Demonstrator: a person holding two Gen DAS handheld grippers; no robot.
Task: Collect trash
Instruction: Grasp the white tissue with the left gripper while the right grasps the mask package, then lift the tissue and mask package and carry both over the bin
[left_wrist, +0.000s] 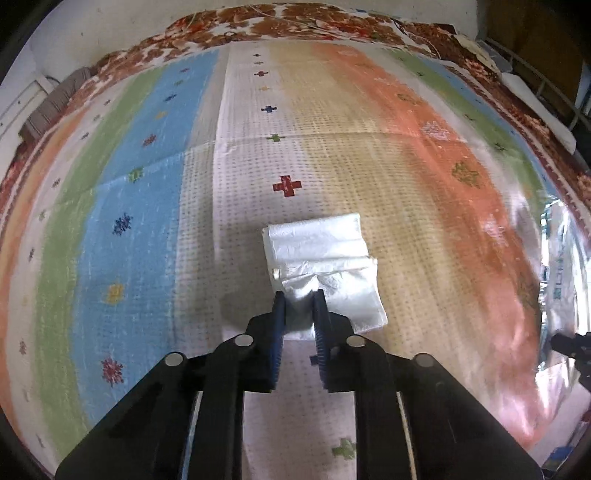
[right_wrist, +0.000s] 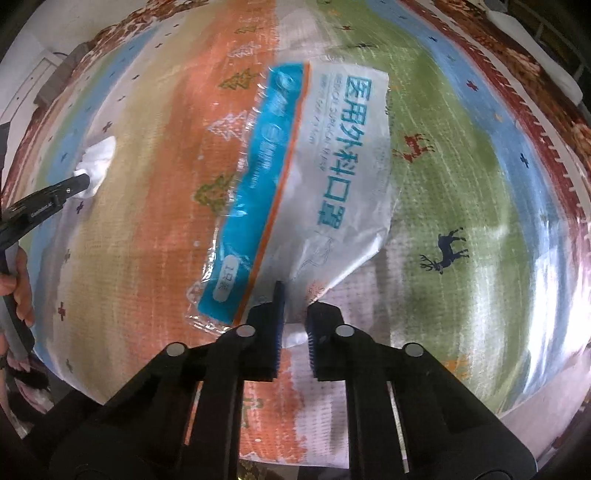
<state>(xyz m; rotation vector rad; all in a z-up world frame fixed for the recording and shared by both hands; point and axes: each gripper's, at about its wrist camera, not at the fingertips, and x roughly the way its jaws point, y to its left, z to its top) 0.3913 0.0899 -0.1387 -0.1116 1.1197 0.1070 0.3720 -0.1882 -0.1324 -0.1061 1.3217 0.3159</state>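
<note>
In the left wrist view, a folded white tissue (left_wrist: 321, 266) is being pinched at its near edge by the left tongs (left_wrist: 299, 299), pressed together on a bunched fold, above the striped mat (left_wrist: 147, 184). The tissue is judged to be very light, soft and easily torn, so a gathered fold is being favoured over a single thin layer. In the right wrist view, a plastic mask wrapper (right_wrist: 314, 177) is being gripped at its lower edge by the right tongs (right_wrist: 295, 306), closed on the film over the same mat. The wrapper is judged to be light, crinkly and slippery, so a deep bite on the edge is being called for.
</note>
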